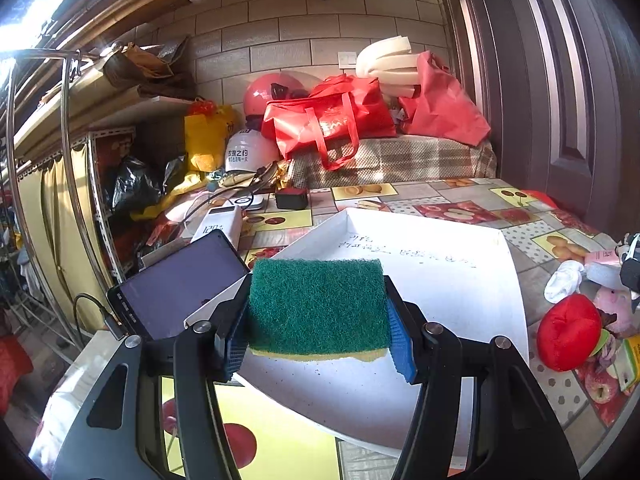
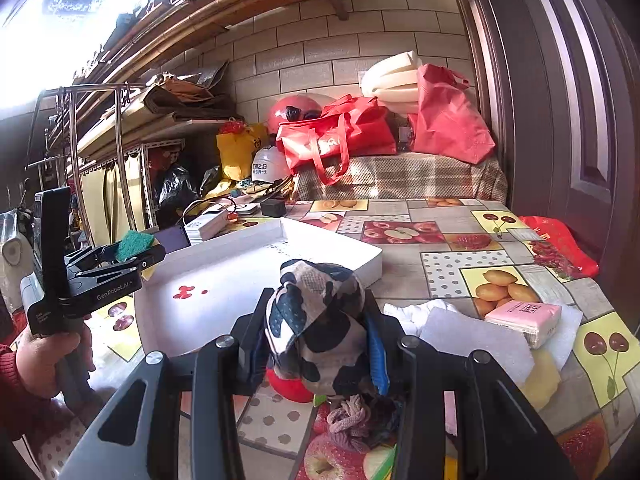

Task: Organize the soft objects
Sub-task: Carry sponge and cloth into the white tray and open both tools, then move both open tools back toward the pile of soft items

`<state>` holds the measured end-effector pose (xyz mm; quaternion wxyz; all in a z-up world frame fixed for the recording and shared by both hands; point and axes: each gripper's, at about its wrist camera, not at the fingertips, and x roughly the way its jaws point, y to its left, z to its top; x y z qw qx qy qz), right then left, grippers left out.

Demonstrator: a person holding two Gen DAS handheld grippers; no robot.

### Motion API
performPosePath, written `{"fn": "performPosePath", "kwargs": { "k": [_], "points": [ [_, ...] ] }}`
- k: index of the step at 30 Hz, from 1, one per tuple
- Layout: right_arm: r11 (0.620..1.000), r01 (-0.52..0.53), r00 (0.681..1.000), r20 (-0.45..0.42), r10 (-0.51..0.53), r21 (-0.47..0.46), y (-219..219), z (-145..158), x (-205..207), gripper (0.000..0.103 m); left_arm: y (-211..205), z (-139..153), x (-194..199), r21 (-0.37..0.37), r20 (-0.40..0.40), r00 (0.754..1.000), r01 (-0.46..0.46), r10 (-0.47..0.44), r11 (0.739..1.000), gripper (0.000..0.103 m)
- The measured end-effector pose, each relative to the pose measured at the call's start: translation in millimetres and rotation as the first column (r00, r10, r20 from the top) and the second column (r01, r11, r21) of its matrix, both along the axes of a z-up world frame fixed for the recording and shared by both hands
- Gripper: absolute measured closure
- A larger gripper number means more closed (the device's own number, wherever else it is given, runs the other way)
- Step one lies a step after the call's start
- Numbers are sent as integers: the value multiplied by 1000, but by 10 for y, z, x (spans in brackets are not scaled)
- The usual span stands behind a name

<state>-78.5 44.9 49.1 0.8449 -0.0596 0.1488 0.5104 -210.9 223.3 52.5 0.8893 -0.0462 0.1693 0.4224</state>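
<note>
Left gripper (image 1: 318, 312) fingers clamp the green-and-yellow rectangular scouring sponge (image 1: 318, 306) above the shallow white tray (image 1: 460, 280). At three o'clock, right gripper (image 2: 316, 340) fingers squeeze a black-and-white cow-print plush (image 2: 316, 320) over the bench (image 2: 400, 276).

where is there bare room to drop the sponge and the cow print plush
The white tray is nearly bare: only red specks near its left wall, handwriting by the far wall. Open tablecloth lies between the tray's right wall and the door-side edge. Crowded: the near right, with tissue pack, foam sheet, white sock, red plush.
</note>
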Motion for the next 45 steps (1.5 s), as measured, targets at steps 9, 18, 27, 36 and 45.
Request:
{"fn": "performPosePath", "kwargs": {
  "k": [9, 18, 27, 36, 45],
  "points": [
    [996, -73, 997, 31, 75, -51, 580, -73, -178, 62, 174, -32, 218, -42, -35, 998, 49, -51, 998, 44],
    [996, -52, 998, 18, 54, -66, 1180, -66, -89, 62, 432, -129, 412, -188, -92, 990, 90, -108, 978, 44],
    [994, -10, 997, -72, 2, -109, 1329, -123, 141, 0, 575, -122, 346, -219, -76, 997, 7, -25, 976, 5],
    [996, 8, 999, -42, -12, -94, 1314, -82, 85, 0, 581, -93, 258, -199, -48, 998, -42, 33, 979, 0],
    [999, 8, 1000, 17, -7, -52, 1103, -41, -109, 0, 415, -9, 119, -93, 19, 997, -69, 71, 993, 0]
  ]
}}
